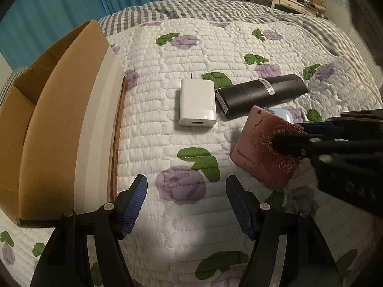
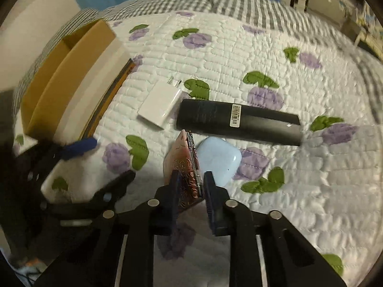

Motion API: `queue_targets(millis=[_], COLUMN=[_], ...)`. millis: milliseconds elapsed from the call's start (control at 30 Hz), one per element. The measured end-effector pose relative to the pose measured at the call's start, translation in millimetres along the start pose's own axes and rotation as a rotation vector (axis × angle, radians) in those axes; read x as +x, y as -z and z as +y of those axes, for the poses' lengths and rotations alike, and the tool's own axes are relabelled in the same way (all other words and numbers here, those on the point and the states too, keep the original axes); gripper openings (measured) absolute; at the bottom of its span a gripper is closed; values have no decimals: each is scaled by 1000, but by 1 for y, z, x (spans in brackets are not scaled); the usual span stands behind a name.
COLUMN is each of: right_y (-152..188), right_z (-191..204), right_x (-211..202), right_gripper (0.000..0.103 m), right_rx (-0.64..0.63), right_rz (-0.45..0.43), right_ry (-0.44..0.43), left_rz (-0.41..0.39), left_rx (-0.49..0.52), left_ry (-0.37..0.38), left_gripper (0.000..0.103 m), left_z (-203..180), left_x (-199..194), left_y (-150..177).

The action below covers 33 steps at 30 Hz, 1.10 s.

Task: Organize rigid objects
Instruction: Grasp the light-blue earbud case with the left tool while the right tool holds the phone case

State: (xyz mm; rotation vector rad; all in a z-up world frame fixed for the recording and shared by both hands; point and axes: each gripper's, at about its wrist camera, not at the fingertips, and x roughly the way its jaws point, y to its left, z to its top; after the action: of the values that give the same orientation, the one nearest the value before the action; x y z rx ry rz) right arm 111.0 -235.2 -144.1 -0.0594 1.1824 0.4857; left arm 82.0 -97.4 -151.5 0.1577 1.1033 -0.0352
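A pink case with gold roses [image 2: 185,167] stands tilted on its edge on the quilt, and my right gripper [image 2: 191,185] is shut on its near end. In the left wrist view the same pink case [image 1: 261,148] leans up at the right with the right gripper [image 1: 299,135] clamped on it. A light blue earbud case [image 2: 217,160] lies just right of it. Behind them lie a white charger [image 1: 197,102] and a black cylinder with a label [image 1: 261,93]. My left gripper [image 1: 186,181] hangs open over bare quilt, nothing between its blue pads.
An open cardboard box [image 1: 59,110] stands at the left on the bed, with a white flap and a thin brown strip [image 1: 118,131] along its right side. The flowered quilt [image 1: 191,47] stretches back to a grey checked blanket. Furniture stands far behind.
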Motion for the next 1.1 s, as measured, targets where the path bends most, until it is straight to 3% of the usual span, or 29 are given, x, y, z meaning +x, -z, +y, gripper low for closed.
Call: queue_targets(millis=[67,133,167,233,267,433,633,733,867,1100], right_y=[-6,-6,-5,-3,-3,-2,-1,-2,-6,-5], right_z=[-3,-3,-2,1,3,8,-18,-32,-44,-56], right_x=[13,23,25,28,25,-18,-48,-51,-46,-38], right_gripper=[27,26,22,18,10,10,10,10,10,9], right_rx=[31,49,51,39,30,-31,-49,-39,-42,-8], right_rz=[24,57,58,50,36,-112,-161,-170,-158,-151], right_ry=[-34,-132,-146,-116,-111,45,236,287,320,287], left_rz=[5,6,7,10,11,8,-1,-2,2,30], left_rx=[-4,-6,-6,-5,-4,-16,-4,5,7,-21], left_ry=[0,-4,-5,-9,-11,8,57,87,129,172], left_gripper=[71,71,71,71,71,71,71,71,71,69], left_z=[0,0,0,0,-1,-5,-35,-53,-70,-86], left_x=[1,1,2,3,3,2,2,4,10,32], left_y=[0,0,0,-1,-1,-8,-29,-36,-46,-52])
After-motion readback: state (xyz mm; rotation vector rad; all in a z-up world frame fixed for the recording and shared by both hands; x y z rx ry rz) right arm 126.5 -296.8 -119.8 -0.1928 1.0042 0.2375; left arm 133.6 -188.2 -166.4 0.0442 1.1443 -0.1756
